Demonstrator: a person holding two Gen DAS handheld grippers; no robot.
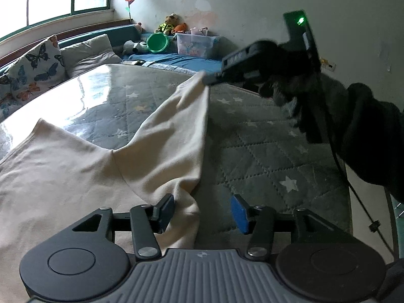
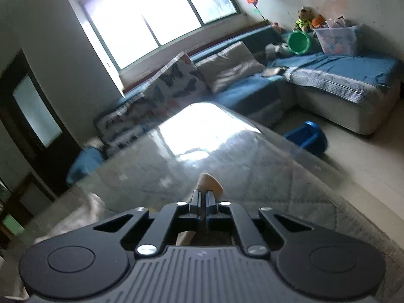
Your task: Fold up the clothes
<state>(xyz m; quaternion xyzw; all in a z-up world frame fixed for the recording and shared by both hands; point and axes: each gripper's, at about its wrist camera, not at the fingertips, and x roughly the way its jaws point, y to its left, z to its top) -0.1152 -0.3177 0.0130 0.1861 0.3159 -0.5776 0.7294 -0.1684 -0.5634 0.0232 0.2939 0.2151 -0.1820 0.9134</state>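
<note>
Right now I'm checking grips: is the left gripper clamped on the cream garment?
No, the left gripper is open, the cream garment lying loose between its fingers.

Right gripper (image 2: pixel 203 197) jaws closed on cream garment (image 2: pixel 209 181); cloth tip pokes past fingertips, more hangs below fingers. Glossy star-quilted table (image 2: pixel 265 161) ahead; blue sofa (image 2: pixel 328 68) beyond.

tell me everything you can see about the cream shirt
The cream shirt looks like soft plain knit with a visible seam. Most of it lies spread on the star-patterned quilted mat. The right gripper pinches one corner and lifts it, pulling a taut ridge. The open left gripper straddles a bunched fold.
</note>
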